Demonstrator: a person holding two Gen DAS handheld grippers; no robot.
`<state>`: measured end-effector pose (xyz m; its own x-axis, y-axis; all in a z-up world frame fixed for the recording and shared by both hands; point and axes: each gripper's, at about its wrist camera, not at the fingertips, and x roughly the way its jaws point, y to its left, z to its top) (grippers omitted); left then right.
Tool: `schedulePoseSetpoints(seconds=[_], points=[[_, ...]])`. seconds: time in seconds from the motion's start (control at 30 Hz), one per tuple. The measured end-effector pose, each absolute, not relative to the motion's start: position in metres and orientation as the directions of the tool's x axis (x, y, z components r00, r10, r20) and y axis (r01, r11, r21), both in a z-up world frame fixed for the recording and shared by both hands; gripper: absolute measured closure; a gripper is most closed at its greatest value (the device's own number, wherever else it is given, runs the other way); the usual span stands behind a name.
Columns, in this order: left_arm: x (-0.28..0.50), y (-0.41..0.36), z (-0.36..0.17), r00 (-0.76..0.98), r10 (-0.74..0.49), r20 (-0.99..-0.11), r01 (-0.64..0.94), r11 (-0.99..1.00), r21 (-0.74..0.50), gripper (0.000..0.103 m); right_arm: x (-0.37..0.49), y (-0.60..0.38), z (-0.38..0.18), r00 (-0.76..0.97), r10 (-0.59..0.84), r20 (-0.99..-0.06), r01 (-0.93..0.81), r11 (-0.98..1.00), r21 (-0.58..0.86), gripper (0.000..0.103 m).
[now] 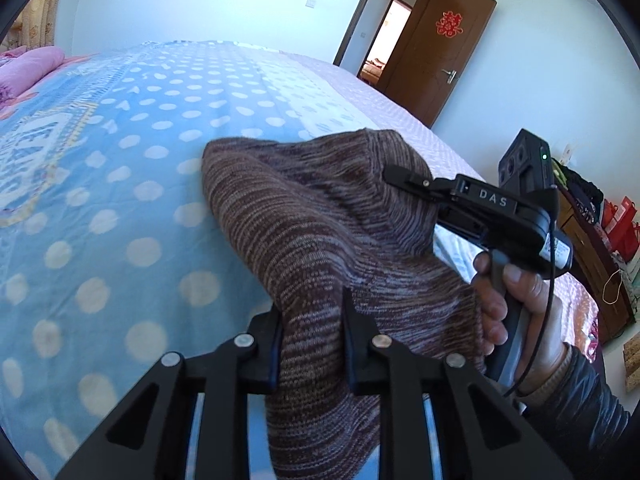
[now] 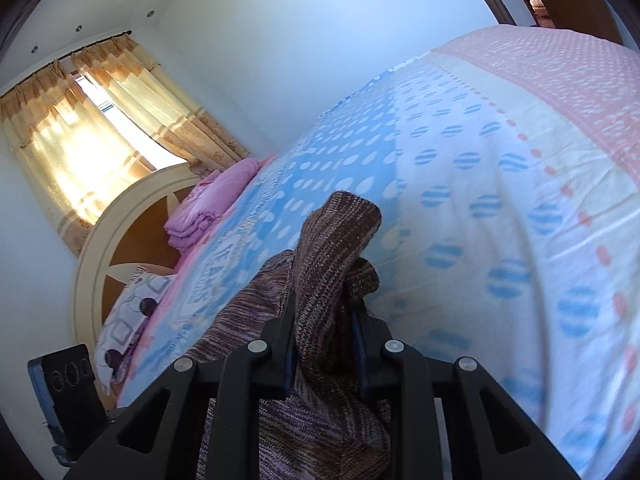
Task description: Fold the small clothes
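A brown and purple striped knit garment (image 1: 304, 232) hangs lifted above the bed. My left gripper (image 1: 310, 320) is shut on its near edge, with cloth bunched between the fingers. My right gripper (image 1: 396, 178) shows in the left wrist view, pinching the garment's far right edge, with the person's hand on its handle. In the right wrist view the right gripper (image 2: 326, 312) is shut on a fold of the same knit garment (image 2: 336, 232), which droops down below it.
The bed (image 1: 120, 184) has a blue cover with pale dots and a pink edge (image 2: 560, 80). Folded pink bedding (image 2: 212, 204) and a patterned pillow (image 2: 128, 320) lie by the headboard. An open brown door (image 1: 436, 52) and a cluttered cabinet (image 1: 592, 240) stand to the right.
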<state>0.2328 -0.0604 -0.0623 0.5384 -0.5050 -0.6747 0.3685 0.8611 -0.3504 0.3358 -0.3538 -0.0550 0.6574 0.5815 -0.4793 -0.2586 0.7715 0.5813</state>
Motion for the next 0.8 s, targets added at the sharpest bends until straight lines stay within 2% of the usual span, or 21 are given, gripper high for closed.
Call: schedulePoseSetpoints(seconds=[0.47,0.8], points=[[0.201,0.007,-0.040,0.626,-0.486,-0.610,0.319,0.873,-0.368,0.080,0.308,-0.265,-0.024,0.598,0.663,-0.451,-0.374,0.728,0.575,0.080],[0.193,0.050,-0.039,0.674,-0.434,-0.598,0.241,0.894,-0.377,0.080,0.315,-0.206,-0.011,0.548,0.710,-0.443,-0.434,0.694,0.574,0.080]])
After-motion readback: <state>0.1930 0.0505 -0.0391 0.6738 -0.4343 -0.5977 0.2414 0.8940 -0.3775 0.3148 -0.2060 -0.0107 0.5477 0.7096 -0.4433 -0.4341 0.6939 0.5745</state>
